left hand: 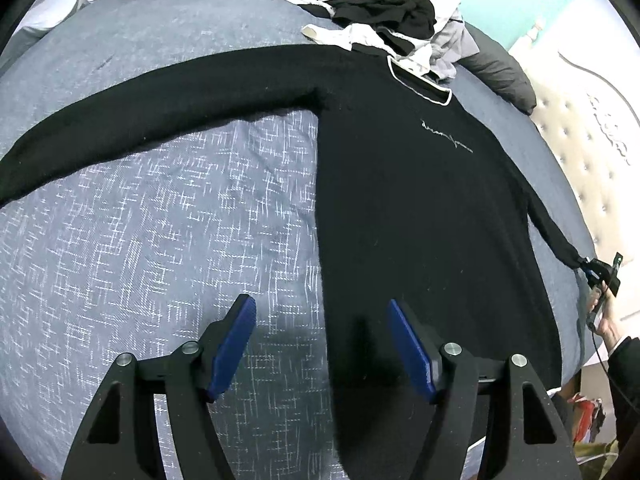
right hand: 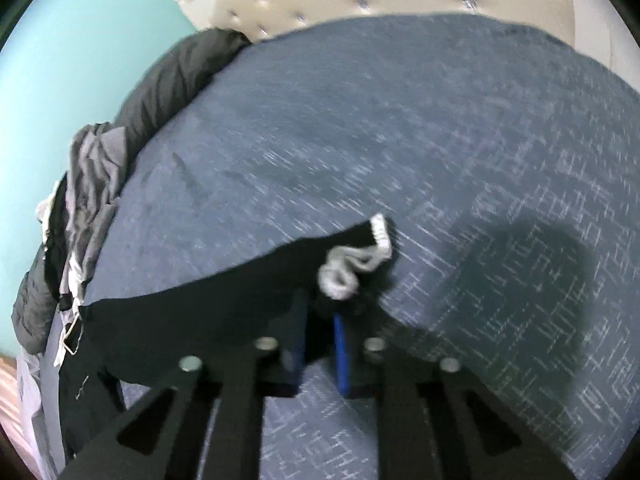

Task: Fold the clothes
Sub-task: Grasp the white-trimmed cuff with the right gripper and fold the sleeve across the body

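Sweater, black with a white-trimmed collar, lies front-up and spread flat on the blue-grey bedspread, body down the middle, one sleeve stretched far out across the bed, the other sleeve running toward the headboard side. Your right gripper is pinched shut on that second sleeve's cuff: the jaws are nearly together with black knit bunched between them and the white ribbing curling out just past the tips. In the left wrist view the same gripper sits at the sleeve's end, pulling it straight. Your left gripper hangs with its jaws wide apart and nothing between them, straddling the sweater's side edge near the hem.

Step in hand, as I read it: the first sleeve fold, grab done, fold not yet made. Next move likely calls for carrying the cuff across onto the body so the sleeve lies flat on the chest, while your left gripper pins or takes the hem edge. Keep the clothes pile by the collar out of the way.
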`<control>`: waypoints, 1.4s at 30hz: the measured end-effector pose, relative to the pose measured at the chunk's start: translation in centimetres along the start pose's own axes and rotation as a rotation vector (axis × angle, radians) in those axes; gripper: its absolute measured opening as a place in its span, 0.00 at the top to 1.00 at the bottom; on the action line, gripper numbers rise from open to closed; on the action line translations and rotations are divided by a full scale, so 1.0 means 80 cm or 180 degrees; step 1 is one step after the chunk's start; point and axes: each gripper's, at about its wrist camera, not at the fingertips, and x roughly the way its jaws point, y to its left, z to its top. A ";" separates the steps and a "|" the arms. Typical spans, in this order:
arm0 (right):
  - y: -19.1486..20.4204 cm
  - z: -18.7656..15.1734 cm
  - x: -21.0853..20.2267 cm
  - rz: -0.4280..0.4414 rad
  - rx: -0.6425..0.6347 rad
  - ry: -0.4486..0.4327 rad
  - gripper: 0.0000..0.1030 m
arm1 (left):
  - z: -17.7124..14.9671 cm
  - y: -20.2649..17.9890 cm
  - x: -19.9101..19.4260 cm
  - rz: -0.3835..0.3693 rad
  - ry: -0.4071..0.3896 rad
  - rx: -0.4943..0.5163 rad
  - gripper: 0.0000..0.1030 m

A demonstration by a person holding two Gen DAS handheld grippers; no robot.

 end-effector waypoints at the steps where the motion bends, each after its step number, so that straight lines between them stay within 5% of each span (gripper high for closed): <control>1: 0.006 -0.001 -0.006 0.0048 -0.0058 -0.0049 0.93 | 0.000 0.000 -0.001 -0.0004 -0.0007 -0.0003 0.30; 11: 0.146 -0.009 -0.081 0.0766 -0.0844 -0.0174 0.94 | -0.006 -0.013 -0.028 -0.0238 -0.0131 -0.0031 0.30; 17: 0.278 -0.036 -0.128 0.1273 -0.1308 -0.0134 0.95 | -0.007 -0.027 -0.062 -0.0365 -0.0249 0.0035 0.29; 24: 0.436 -0.101 -0.179 0.1887 -0.1814 -0.0037 0.95 | -0.011 -0.029 -0.094 -0.0450 -0.0355 0.0086 0.28; 30: 0.540 -0.201 -0.208 0.2341 -0.2302 0.0263 0.95 | -0.016 -0.022 -0.108 -0.0429 -0.0397 0.0096 0.27; 34: 0.576 -0.292 -0.200 0.2395 -0.2639 0.0598 0.95 | -0.017 -0.017 -0.115 -0.0416 -0.0410 0.0093 0.26; 42: 0.569 -0.409 -0.117 0.2004 -0.2880 0.1069 0.95 | -0.024 -0.023 -0.120 -0.0403 -0.0393 0.0206 0.25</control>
